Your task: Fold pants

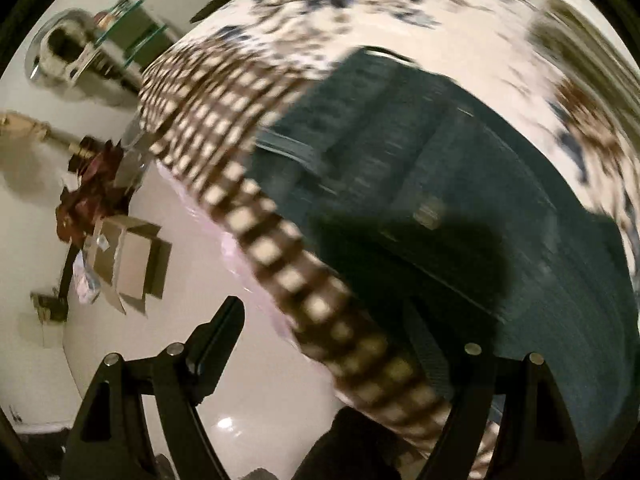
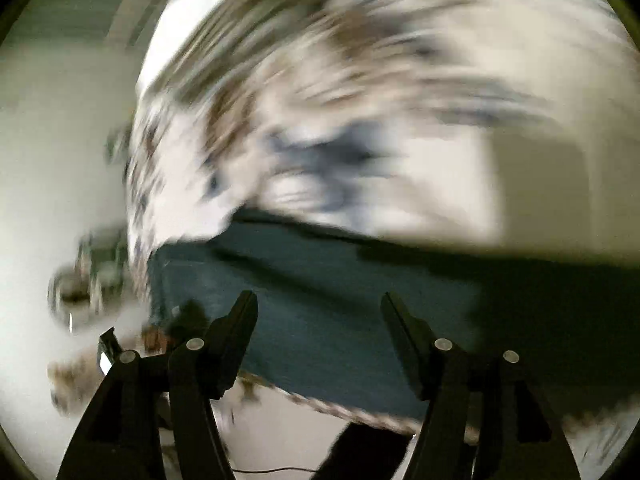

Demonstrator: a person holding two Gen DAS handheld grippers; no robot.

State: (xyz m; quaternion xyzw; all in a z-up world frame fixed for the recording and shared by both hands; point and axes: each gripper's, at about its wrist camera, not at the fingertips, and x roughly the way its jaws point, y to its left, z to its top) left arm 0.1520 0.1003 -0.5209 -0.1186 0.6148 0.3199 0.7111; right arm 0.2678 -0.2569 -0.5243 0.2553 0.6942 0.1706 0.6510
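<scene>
Left wrist view: the left hand-held gripper (image 1: 328,328) stands apart, empty, above the dark teal denim pants (image 1: 420,184), already folded compactly on the floral bedspread (image 1: 400,8). Right wrist view: the right hand-held gripper (image 2: 320,320), apart, holds nothing; folding looks nearly finished.

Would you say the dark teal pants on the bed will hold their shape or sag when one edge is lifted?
The pants lie flat with soft creases, so they will probably droop. The stacked layers suggest some weight. The fabric looks matte, so it is unlikely to slip on the patterned bedspread.
</scene>
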